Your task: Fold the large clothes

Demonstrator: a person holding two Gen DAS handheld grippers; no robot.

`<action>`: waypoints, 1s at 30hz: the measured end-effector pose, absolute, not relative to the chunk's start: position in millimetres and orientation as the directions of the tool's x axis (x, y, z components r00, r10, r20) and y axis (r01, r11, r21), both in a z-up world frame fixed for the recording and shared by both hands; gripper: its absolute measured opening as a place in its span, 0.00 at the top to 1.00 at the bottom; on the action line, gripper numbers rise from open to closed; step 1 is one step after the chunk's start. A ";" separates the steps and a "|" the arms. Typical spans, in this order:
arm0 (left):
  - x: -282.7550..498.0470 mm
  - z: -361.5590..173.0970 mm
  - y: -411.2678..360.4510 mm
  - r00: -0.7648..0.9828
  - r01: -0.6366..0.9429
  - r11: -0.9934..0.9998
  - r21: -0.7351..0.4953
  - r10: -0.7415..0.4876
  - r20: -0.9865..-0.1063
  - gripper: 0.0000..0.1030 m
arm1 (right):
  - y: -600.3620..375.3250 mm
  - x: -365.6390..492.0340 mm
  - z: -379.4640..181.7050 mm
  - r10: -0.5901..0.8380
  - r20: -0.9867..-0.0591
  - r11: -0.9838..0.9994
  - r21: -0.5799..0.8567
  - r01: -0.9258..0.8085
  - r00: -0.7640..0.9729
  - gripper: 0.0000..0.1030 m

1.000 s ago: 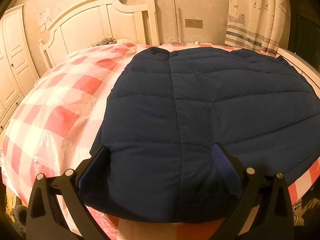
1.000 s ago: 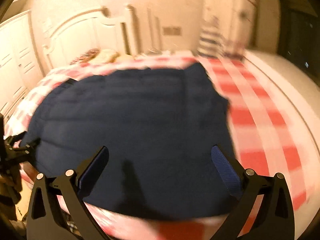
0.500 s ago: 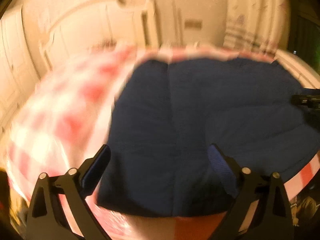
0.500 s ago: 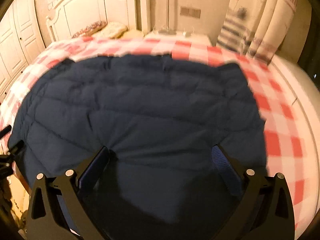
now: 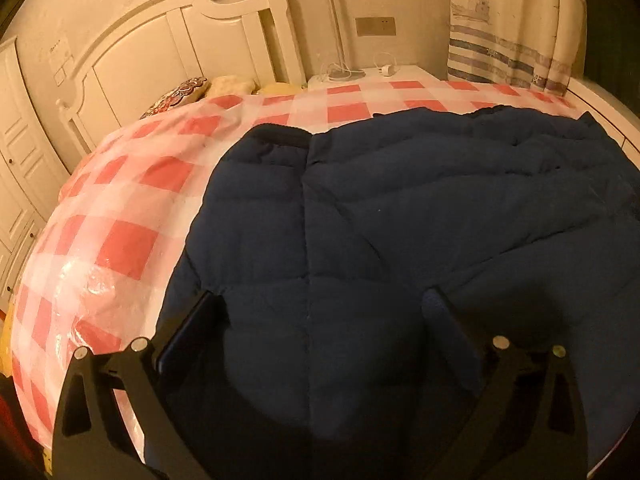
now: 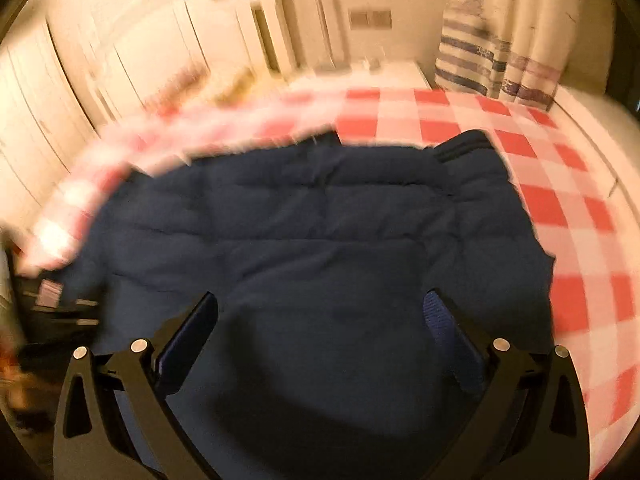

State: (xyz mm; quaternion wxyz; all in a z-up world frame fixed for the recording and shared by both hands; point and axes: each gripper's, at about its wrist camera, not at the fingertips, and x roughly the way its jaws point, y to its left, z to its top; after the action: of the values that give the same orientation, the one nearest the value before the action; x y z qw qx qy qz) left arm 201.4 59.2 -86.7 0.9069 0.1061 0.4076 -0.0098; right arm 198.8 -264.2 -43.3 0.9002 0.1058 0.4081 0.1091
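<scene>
A large navy quilted jacket lies spread flat on a bed with a red and white checked cover. My left gripper is open and empty, its fingers over the jacket's near left part, with a seam running between them. In the right wrist view the jacket fills the middle of the blurred frame. My right gripper is open and empty above the jacket's near part, with the jacket's right edge just beyond its right finger.
A white headboard stands at the far end with pillows below it. A nightstand with a lamp base and cable is at the back. Striped curtains hang at the right. White wardrobe doors are at the left.
Both grippers have moved forward and lower over the jacket, so its near edge no longer shows between the fingers. The right view has swung left. Both stay open.
</scene>
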 end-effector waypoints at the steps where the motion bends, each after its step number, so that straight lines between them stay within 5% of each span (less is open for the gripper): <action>1: 199.4 -87.9 59.3 0.677 0.109 0.976 0.190 0.067 -0.733 0.02 | -277.9 178.6 -37.4 0.336 -0.659 0.929 0.348 -0.124 0.673 0.05; 5: 195.3 -92.0 60.6 0.699 0.105 0.976 0.191 0.064 -0.712 0.02 | -341.4 99.4 -42.4 0.409 -0.533 0.837 0.542 -0.073 0.741 0.05; 12: 195.2 -89.1 55.0 0.715 0.091 0.970 0.226 0.094 -0.692 0.02 | -384.1 13.2 -83.8 0.454 -0.506 0.743 0.669 0.001 0.734 0.14; 21: 199.8 -91.3 63.0 0.696 0.124 0.981 0.150 0.022 -0.718 0.02 | -344.7 82.6 -108.4 0.470 -0.601 0.772 0.635 0.029 0.647 0.14; 26: 201.7 -92.2 65.5 0.696 0.119 0.982 0.148 0.023 -0.717 0.02 | -340.7 121.1 -113.1 0.351 -0.512 0.699 0.700 0.145 0.784 0.14; 27: 202.2 -92.3 65.9 0.699 0.109 0.982 0.152 0.033 -0.714 0.02 | -337.5 123.0 -113.9 0.336 -0.492 0.698 0.703 0.138 0.803 0.17; 29: 202.6 -91.9 66.8 0.703 0.092 0.984 0.155 0.046 -0.709 0.02 | -339.7 122.5 -120.0 0.343 -0.438 0.666 0.737 0.113 0.831 0.44; 30: 201.8 -91.4 67.2 0.704 0.093 0.984 0.154 0.045 -0.708 0.02 | -348.3 117.8 -124.0 0.361 -0.390 0.624 0.776 0.092 0.847 0.49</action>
State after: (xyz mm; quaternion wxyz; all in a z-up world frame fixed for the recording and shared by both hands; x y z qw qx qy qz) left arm 201.8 67.2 -91.4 0.9188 0.0895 0.3842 -0.0131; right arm 117.8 -348.3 -124.0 0.8612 0.4267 0.2650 0.0781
